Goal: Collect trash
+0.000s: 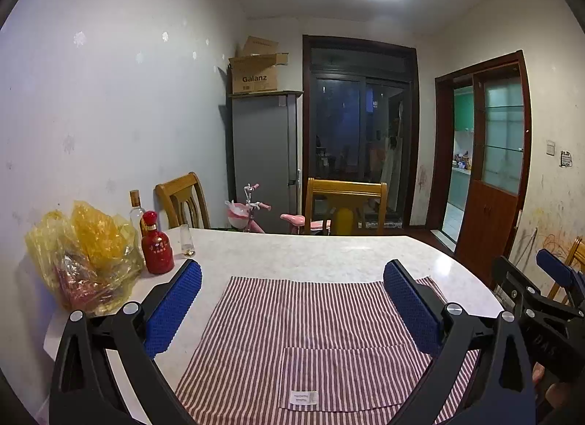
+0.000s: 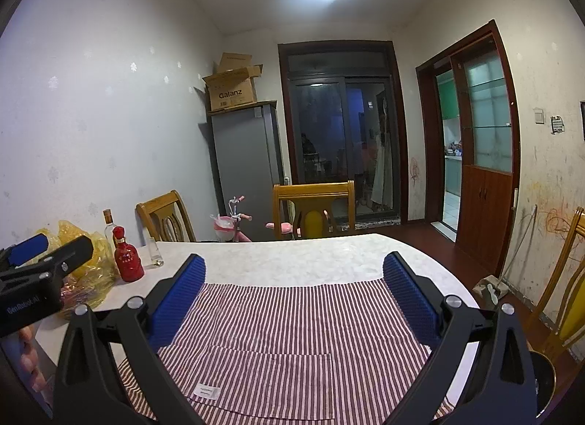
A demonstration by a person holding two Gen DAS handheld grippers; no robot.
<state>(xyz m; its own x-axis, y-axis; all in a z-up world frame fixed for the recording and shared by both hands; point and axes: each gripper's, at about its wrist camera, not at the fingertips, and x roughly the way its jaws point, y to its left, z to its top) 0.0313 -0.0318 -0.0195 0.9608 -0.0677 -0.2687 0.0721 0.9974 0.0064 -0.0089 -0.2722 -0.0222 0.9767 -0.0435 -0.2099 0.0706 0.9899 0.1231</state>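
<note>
Both grippers, left gripper and right gripper, gape empty above striped cloth; yellow bag's contents seem indistinct.

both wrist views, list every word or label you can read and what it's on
"Galanz": on the cardboard box atop the grey fridge.
"GenRobot.AI": on the body of the left gripper, seen in the right wrist view.
Red bottle: gold characters, too small to read.
White tag on the striped cloth: print blurred.
Wall notice: unreadable.
</note>
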